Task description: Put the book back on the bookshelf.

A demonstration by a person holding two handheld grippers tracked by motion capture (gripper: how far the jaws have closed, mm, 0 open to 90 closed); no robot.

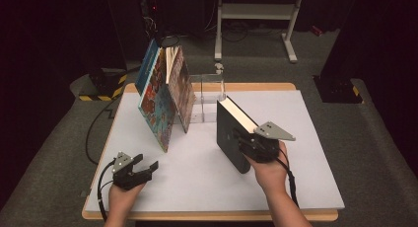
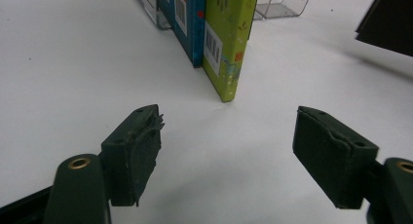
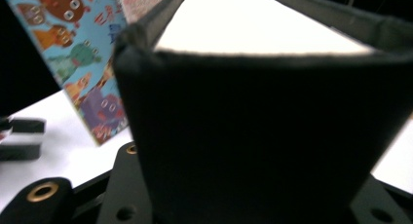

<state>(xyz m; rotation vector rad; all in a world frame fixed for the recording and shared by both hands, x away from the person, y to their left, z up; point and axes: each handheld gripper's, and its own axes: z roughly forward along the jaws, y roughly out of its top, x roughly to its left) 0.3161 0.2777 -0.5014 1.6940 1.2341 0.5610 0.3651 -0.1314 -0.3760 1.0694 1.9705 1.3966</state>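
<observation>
A thick black book (image 1: 227, 131) stands upright on its lower edge right of the table's middle, its white page edge facing up. My right gripper (image 1: 249, 144) is shut on the book's near end; in the right gripper view the dark spine (image 3: 253, 136) sits between the jaws. Several colourful picture books (image 1: 160, 106) lean together at centre left, against a clear acrylic stand (image 1: 211, 96). My left gripper (image 1: 144, 169) rests near the front left corner, open and holding nothing. In the left gripper view, the left gripper (image 2: 226, 151) faces a green book (image 2: 229, 39) and a blue book (image 2: 187, 19).
The white table top (image 1: 296, 177) has a wooden rim. Beyond its far edge are a white metal frame (image 1: 256, 12) and a yellow-and-black striped base (image 1: 101, 86) on the grey floor. Cables trail from both grippers off the front edge.
</observation>
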